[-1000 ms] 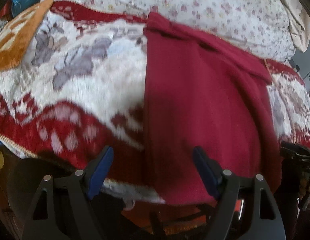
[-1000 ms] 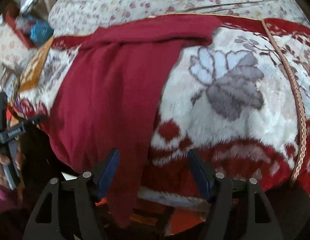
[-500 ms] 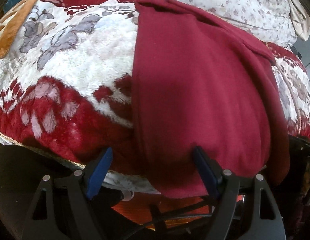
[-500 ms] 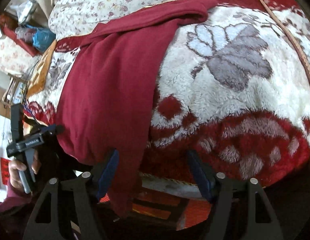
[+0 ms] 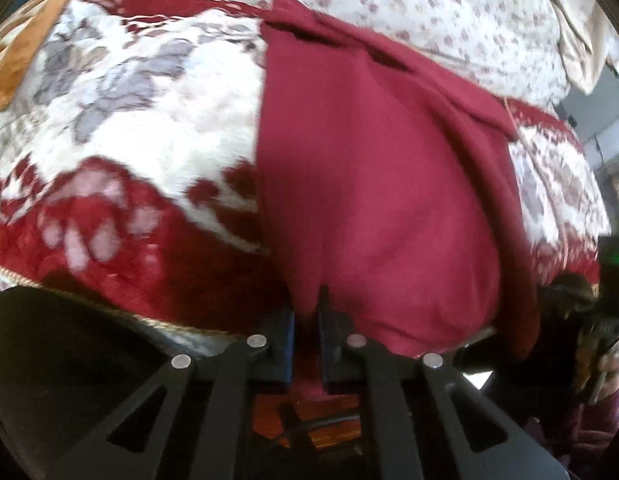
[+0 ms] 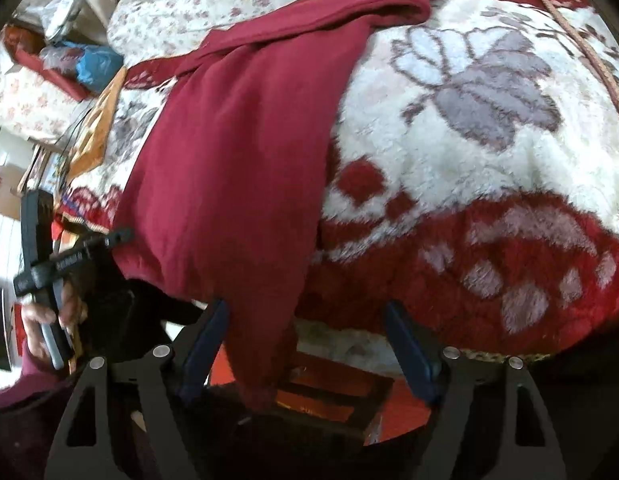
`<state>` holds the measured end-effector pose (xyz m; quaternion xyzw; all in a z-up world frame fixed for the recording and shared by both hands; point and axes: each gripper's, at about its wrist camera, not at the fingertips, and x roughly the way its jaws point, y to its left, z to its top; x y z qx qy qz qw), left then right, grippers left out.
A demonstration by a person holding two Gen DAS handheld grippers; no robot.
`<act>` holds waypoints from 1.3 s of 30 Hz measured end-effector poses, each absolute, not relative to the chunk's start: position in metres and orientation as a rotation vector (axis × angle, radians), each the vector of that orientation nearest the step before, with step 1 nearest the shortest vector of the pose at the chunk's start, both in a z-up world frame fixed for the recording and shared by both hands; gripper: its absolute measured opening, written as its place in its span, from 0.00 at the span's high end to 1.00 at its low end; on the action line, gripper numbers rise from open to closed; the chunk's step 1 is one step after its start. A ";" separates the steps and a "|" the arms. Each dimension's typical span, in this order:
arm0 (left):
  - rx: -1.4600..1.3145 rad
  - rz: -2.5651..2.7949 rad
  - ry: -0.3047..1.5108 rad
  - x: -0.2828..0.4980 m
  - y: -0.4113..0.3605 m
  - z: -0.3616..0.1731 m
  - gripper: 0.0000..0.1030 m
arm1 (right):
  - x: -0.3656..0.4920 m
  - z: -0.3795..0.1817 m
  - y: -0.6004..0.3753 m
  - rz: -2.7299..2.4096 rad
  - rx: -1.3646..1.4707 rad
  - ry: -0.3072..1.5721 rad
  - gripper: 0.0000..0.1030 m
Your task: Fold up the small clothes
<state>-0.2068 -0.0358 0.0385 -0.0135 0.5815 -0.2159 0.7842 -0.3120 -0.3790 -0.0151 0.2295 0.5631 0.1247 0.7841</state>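
A dark red garment lies lengthwise on a fluffy red and white floral blanket, its lower hem hanging over the near bed edge. My left gripper is shut on the hem's left corner. In the right wrist view the garment runs from top centre down to the lower left, and its right hem corner hangs between the fingers of my right gripper, which is open. The left gripper and the hand holding it show at the left of that view.
A floral sheet covers the far part of the bed. An orange cushion lies at the left. A blue bag and clutter sit beside the bed. An orange-red floor shows below the bed edge.
My left gripper has closed on the garment's hem corner; it was open half a second ago. My right gripper stayed open and moved closer to the hanging right corner.
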 end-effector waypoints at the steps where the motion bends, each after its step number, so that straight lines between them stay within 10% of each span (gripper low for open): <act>1: -0.020 -0.450 1.244 -0.207 -0.032 0.040 0.92 | -0.313 -0.018 -0.376 0.284 0.499 1.220 0.19; 10: -0.018 -0.427 1.258 -0.206 -0.030 0.034 0.92 | -0.310 -0.044 -0.350 0.359 0.573 1.235 0.32; 14: -0.083 -0.444 1.253 -0.202 -0.022 0.041 0.92 | -0.312 -0.036 -0.347 0.381 0.578 1.177 0.85; 39: -0.163 -0.559 0.948 -0.087 -0.058 0.171 0.92 | -0.252 0.051 -0.451 0.473 1.067 0.607 0.91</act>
